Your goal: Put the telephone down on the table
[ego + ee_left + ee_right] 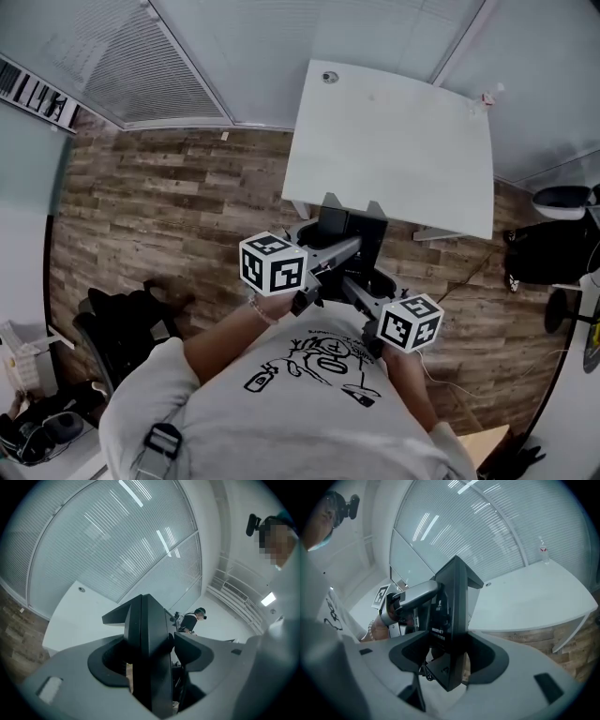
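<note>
Head view is showing a person in a grey printed T-shirt (309, 375) holding a gripper in each hand, and the two are sharing one black telephone (349, 232) between them. The telephone is hanging in the air above the wooden floor (169, 206), by the near edge of the white tabletop (394, 141), and it is not resting on that tabletop.

The left gripper (337, 255) is reaching in from the left and the right gripper (361, 292) from the lower right, so they are meeting at the telephone from opposite sides.

In the left gripper view, the left gripper (150, 656) is standing wide with the telephone (150, 639) edge-on and upright between its dark pads; the jaws are closed on the body and gripping it.

In the right gripper view, the right gripper (447, 660) is likewise clamping the telephone (451, 616), which is filling the space between its pads. The underside with small white print is facing left there. Beyond it, a silver finger of the left gripper (415, 595) is lying against the far side of the telephone.

A small bottle (487, 97) is standing at the far right corner of the tabletop, well apart from the telephone. A dark chair (122, 328) is sitting on the floor at the person's left.
</note>
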